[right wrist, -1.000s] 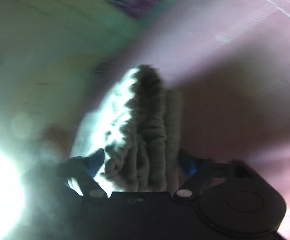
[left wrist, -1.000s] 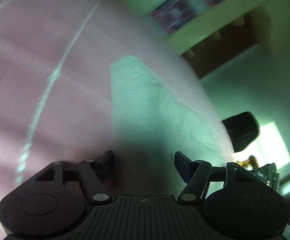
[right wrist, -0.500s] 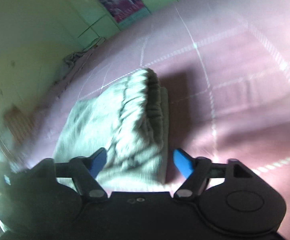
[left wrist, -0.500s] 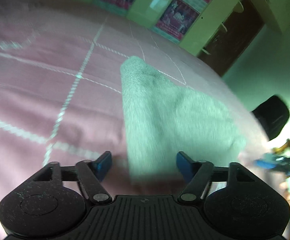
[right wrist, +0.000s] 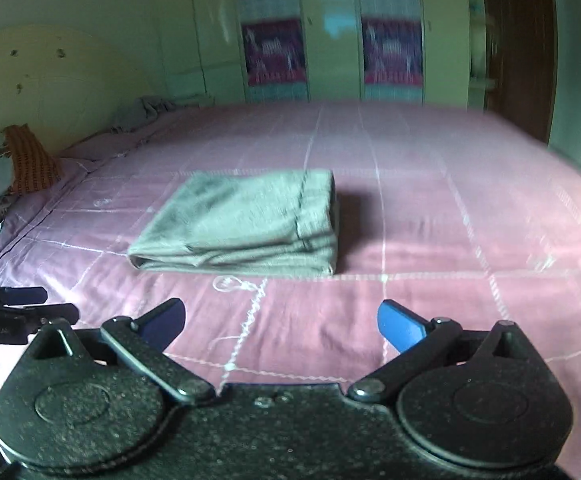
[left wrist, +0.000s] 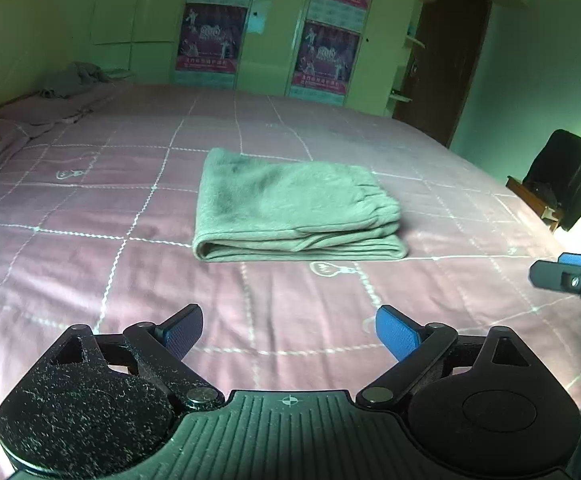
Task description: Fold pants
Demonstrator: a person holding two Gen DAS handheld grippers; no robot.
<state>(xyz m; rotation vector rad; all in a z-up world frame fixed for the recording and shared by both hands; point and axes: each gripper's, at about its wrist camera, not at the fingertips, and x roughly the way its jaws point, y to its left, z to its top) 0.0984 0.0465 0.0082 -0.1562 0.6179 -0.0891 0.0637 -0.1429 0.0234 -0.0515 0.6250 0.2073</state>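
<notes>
Since both views show one compact bundle, notes run from it outward:

pants: pants (left wrist: 296,208) lie folded in a flat, layered rectangle on the bed (left wrist: 90,208), roughly mid-mattress. Rounded fold edge on the left, gathered waistband end on the right in the left wrist view.
fold state: looks finished to me. Layers stacked and edges roughly flush along the near side; nothing trailing that I can see.
left hand-held gripper: left hand-held gripper (left wrist: 289,329) has its jaws spread wide, holding nothing, above bare sheet.
right hand-held gripper: right hand-held gripper (right wrist: 281,320) is the same, wide and empty. Its tip also shows at the right edge of the left wrist view.
relative position: pants sit ahead of both grippers and well apart from them, with a strip of sheet between. From the left gripper they are near centre; from the right one, ahead and slightly left. No contact anywhere.
risk 1: any re-approach with wide jaws could snag the top layer and drag the stack open. Cause: soft fabric, loose layers, nothing pinning them.
risk 2: the waistband end looks thicker than the fold end, so the stack may slump or spring that side if nudged.
risk 3: pulling on the bed sheet would shift the bundle.
surroundings: pillows (right wrist: 6,168) at the headboard side, rumpled cloth (left wrist: 74,78) at the far corner, wardrobe with posters (left wrist: 210,36) behind, chair (left wrist: 562,184) off the right edge.
</notes>
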